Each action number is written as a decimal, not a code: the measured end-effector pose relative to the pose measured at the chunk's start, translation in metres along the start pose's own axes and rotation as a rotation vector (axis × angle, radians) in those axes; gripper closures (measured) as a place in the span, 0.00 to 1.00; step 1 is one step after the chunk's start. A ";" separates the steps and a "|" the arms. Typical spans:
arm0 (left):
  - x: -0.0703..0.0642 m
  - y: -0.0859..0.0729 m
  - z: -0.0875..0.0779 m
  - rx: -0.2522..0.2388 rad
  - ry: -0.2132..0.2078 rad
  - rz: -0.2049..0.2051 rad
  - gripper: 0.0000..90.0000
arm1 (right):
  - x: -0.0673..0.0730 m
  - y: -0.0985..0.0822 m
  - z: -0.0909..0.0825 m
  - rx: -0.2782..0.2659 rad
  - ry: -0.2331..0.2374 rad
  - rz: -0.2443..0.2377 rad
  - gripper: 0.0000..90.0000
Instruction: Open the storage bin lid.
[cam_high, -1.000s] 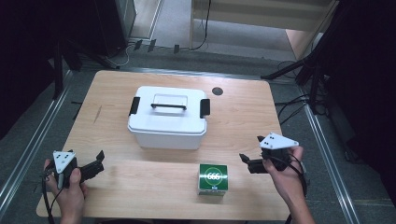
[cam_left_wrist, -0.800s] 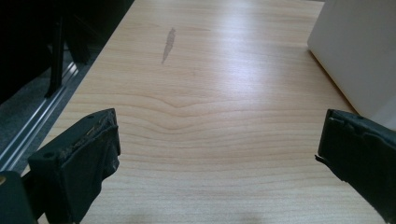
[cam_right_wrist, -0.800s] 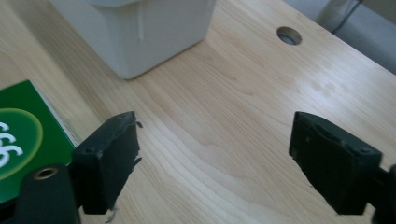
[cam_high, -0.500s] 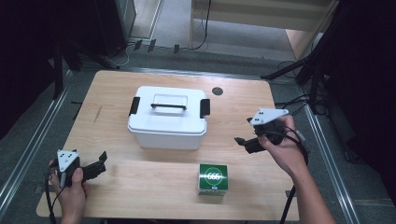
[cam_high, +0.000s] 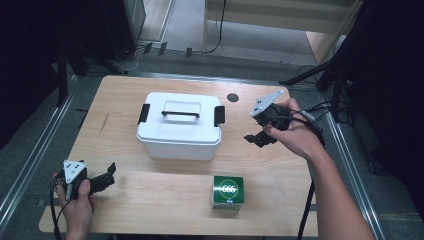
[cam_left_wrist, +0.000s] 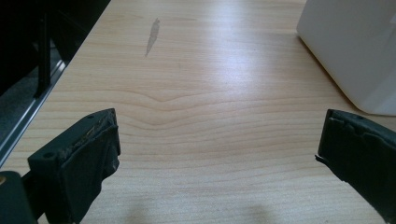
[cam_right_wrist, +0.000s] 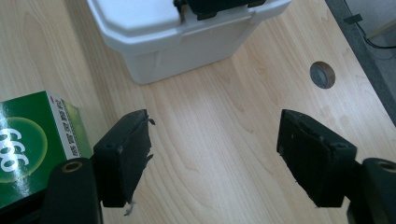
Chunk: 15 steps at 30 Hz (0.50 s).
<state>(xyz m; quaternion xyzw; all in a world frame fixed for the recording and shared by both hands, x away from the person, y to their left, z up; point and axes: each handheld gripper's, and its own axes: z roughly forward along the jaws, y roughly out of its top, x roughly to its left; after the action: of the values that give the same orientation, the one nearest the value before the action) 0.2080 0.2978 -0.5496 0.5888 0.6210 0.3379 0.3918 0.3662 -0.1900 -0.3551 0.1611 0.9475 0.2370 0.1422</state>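
Now, the scene from the biggest thing down.

Table (cam_high: 150, 210): light wood, and everything on it lies where it lay a second ago; the change is all in the right hand.

White box (cam_high: 180, 125): a lidded storage box with a black handle (cam_high: 181, 114) and a black latch on each end, standing mid-table with the lid on. It sits where it sat a second ago. The right-end latch (cam_high: 219, 116) looks fastened, though the high view is too coarse to be sure.

Green carton (cam_high: 228, 191): a small box marked 666, on the near part of the table, apart from the white box and touched by nothing.

Right gripper (cam_high: 260, 139): a second ago it hovered low at the right edge, level with the carton. It has since risen and travelled up the table, and now hangs just off the white box's right end, near that latch. Its jaws have just been closing somewhat, yet a wide gap remains and only bare wood shows between them in the right gripper view (cam_right_wrist: 212, 163).

Left gripper (cam_high: 102, 179): parked at the near left corner, unmoved, jaws spread wide with nothing in them, as the left gripper view (cam_left_wrist: 217, 154) shows.

Meaning: the right hand seems headed for the right latch, so opening the box is likely the step in hand, and no contact is made yet.
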 end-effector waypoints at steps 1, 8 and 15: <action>0.000 0.000 0.000 -0.002 -0.002 -0.002 0.00 | -0.005 0.004 -0.001 -0.002 0.011 0.005 0.29; -0.001 0.000 0.000 0.002 -0.003 0.009 0.00 | -0.014 0.025 -0.001 0.004 0.068 -0.034 0.33; -0.001 0.000 0.001 0.002 -0.006 0.009 0.00 | -0.002 0.060 0.015 0.019 0.064 -0.112 0.37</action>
<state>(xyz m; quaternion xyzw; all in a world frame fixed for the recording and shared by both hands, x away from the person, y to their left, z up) 0.2087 0.2964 -0.5501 0.5928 0.6176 0.3373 0.3917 0.3875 -0.1349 -0.3379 0.1016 0.9612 0.2249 0.1232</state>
